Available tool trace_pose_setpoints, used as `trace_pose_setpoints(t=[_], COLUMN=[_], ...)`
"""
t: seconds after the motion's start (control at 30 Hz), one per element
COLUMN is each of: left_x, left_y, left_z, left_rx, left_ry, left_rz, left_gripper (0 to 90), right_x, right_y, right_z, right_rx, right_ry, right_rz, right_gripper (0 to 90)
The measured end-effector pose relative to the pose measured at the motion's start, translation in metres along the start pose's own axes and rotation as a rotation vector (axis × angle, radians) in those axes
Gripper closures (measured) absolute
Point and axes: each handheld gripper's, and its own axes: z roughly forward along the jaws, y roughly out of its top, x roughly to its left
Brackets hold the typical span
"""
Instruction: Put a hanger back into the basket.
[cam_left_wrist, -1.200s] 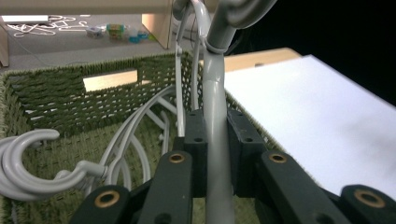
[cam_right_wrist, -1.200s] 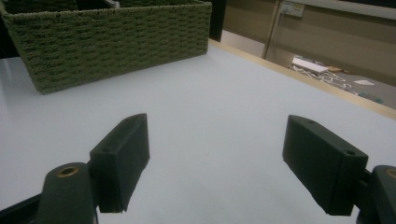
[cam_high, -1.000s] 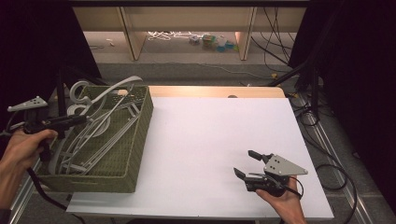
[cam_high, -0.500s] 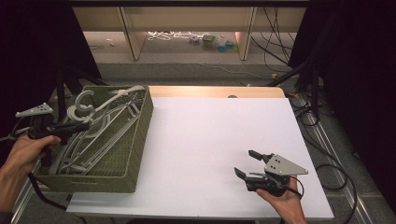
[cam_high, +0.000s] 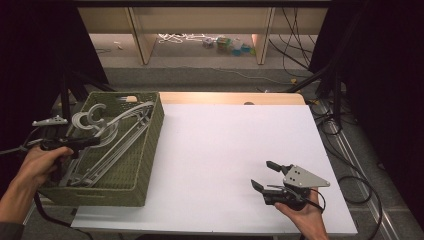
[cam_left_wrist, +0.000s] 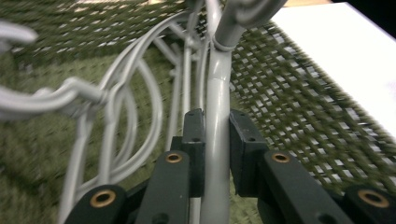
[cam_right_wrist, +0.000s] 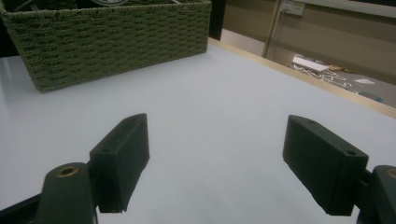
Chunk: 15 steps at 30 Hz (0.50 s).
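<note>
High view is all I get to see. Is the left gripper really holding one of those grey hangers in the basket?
Observer: Yes. In the left gripper view, the left gripper has a pad pressed on each side of one grey hanger.
Operator: Which bit of it?
Observer: A straight bar, just below the joint where its hook starts.
Operator: Is the other gripper holding anything?
Observer: No. In the right gripper view, the right gripper has its jaws wide apart, with bare white table between them.
Operator: What is it looking at?
Observer: The woven side of the basket, across the table.
</note>
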Motion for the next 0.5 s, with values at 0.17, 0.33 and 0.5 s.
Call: trace_pose_setpoints(t=[0.17, 0.33, 0.5], left_x=[0.007, 0.015, 0.021], left_y=[-0.003, -0.003, -0.004], left_z=[0.001, 0.002, 0.005], left_rx=[0.015, 0.025, 0.034], left_ry=[0.067, 0.119, 0.171], left_rz=[-0.040, -0.069, -0.108], left_gripper=[75.6, 75.2, 72.8], right_x=[0.000, 0.000, 0.000], right_y=[0.000, 0.000, 0.000], right_z=[0.000, 0.000, 0.001], right_rx=[0.004, 0.008, 0.002], right_ry=[0.005, 0.000, -0.001], right_rz=[-0.005, -0.001, 0.000], right_gripper=[23.5, 23.4, 23.3])
